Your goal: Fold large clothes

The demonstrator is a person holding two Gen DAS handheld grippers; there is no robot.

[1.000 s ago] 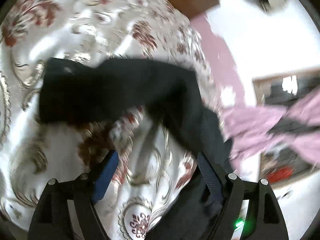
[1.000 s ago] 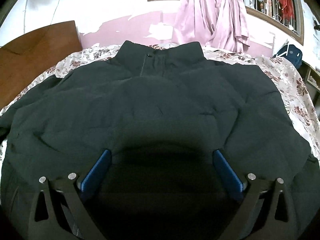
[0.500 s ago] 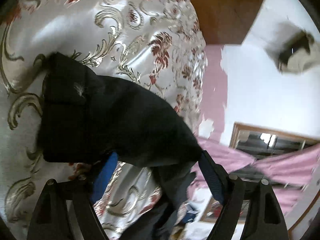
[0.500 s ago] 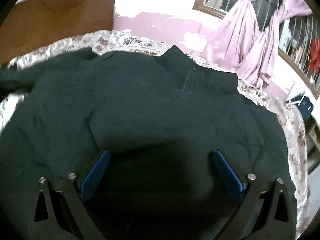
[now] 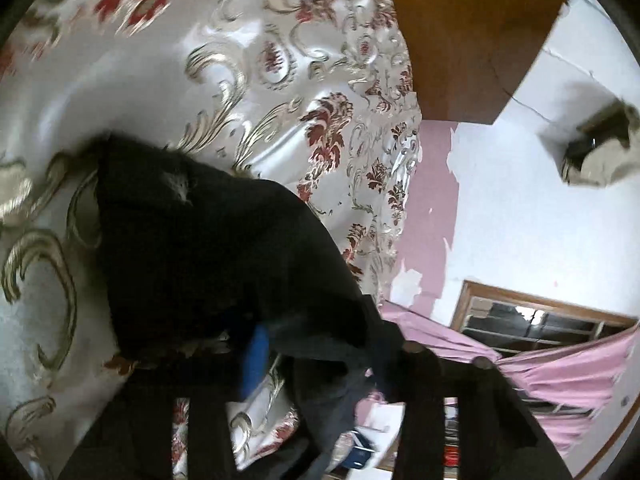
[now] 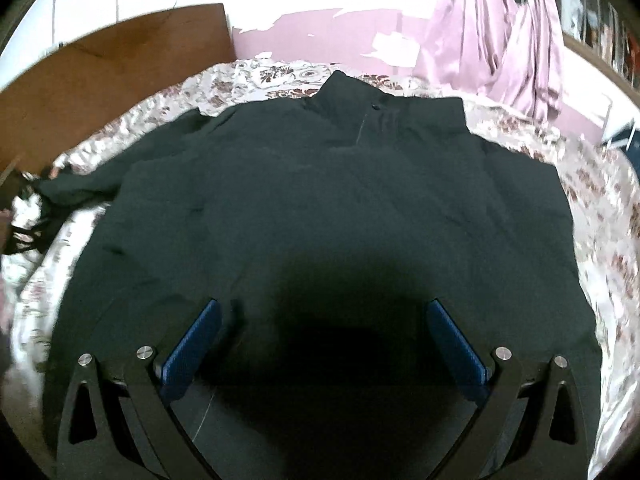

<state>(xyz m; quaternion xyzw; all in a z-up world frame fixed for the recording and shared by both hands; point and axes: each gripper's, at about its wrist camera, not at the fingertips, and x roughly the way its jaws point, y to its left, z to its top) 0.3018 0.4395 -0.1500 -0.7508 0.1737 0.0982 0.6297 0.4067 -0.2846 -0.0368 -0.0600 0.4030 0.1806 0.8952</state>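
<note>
Left wrist view: left gripper clenched on the sleeve of the soft, bulky jacket, best pinched near its cuff; right wrist view: right gripper released above the jacket spread on the bedspread.

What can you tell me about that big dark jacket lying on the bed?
The jacket is a large, very dark, matte, slightly puffy garment with a stand-up collar and a small snap at the neck. It lies front up, spread flat on the floral bedspread, collar toward the pink wall. One sleeve stretches sideways with its cuff resting on the bedspread; the left gripper looks shut on that sleeve's fabric. The right gripper hangs open over the lower body of the jacket; contact cannot be judged.
</note>
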